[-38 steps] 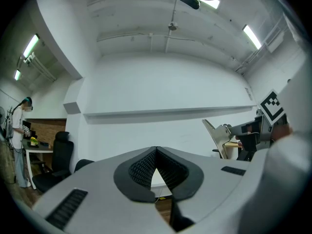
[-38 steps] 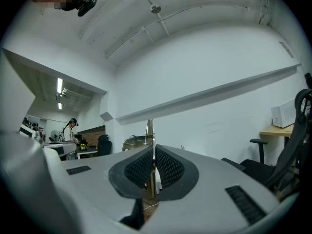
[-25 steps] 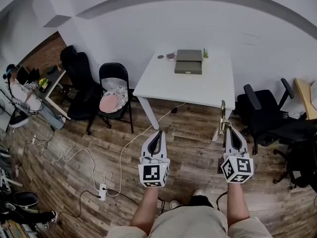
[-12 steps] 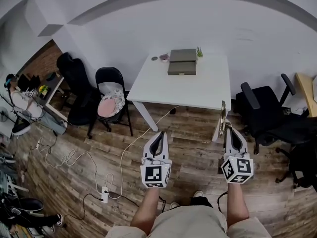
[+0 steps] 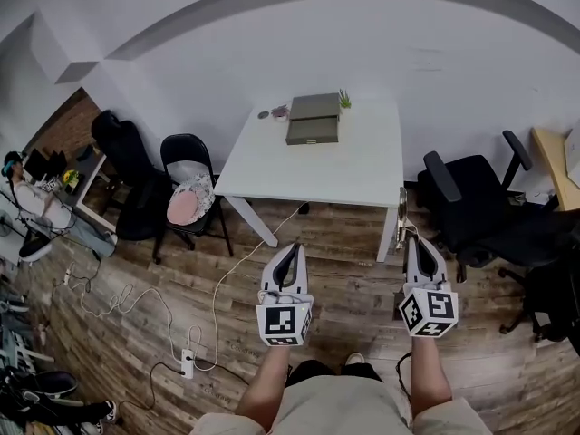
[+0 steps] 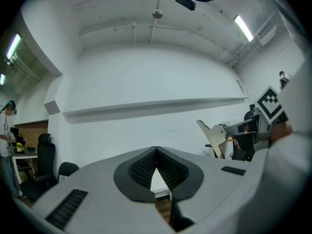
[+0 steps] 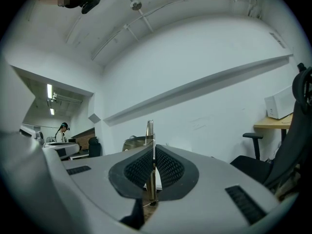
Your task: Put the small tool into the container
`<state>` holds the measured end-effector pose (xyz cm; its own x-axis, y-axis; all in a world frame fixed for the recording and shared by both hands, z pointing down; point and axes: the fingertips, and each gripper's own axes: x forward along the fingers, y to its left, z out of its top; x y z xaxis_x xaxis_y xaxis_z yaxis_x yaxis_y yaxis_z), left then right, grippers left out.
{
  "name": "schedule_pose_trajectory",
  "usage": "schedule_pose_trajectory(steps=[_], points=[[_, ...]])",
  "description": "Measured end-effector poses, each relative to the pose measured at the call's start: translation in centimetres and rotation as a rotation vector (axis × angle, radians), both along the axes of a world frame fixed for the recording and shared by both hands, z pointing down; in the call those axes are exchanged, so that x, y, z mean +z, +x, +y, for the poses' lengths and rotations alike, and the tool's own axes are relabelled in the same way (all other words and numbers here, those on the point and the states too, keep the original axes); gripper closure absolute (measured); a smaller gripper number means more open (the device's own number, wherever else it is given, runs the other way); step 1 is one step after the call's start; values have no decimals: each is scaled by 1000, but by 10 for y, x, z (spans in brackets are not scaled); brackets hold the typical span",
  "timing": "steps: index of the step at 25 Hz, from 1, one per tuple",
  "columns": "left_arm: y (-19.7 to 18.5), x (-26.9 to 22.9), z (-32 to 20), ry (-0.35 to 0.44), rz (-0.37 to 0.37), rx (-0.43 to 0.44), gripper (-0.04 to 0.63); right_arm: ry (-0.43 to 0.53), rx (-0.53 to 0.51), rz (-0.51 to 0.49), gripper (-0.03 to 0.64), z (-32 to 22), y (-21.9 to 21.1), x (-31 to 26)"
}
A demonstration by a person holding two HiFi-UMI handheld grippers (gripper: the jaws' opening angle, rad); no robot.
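Head view puts the white table (image 5: 353, 166) well ahead across the floor, with the grey container (image 5: 313, 120) near its far edge (open or lidded, I can't tell). The left gripper (image 5: 292, 250) is closed and empty; the right gripper (image 5: 407, 239) pinches the small brass tool (image 5: 401, 216) upright. Pickup looks done; carrying and dropping remain.

Head cam's up high, looking steeply down over the left gripper (image 5: 289, 247) and right gripper (image 5: 414, 238) at the floor (image 5: 136, 270), with the table (image 5: 317, 166) well ahead. Each gripper cam rides right behind its own jaws, super close, tilted up at wall (image 6: 146, 82) and ceiling (image 6: 122, 13). Left gripper view also catches the right gripper at its right edge.
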<state>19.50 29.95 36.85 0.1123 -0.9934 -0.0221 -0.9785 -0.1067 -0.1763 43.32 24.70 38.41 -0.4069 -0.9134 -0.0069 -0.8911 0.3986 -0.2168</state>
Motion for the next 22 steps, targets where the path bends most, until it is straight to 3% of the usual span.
schedule_pose_trajectory(steps=[11,22], points=[[42,4,-34,-1,-7,73,589,-11,69,3,598,-12,42,6],[46,9,-80,9,52,154,589,-2,165,56,598,-34,56,-2]])
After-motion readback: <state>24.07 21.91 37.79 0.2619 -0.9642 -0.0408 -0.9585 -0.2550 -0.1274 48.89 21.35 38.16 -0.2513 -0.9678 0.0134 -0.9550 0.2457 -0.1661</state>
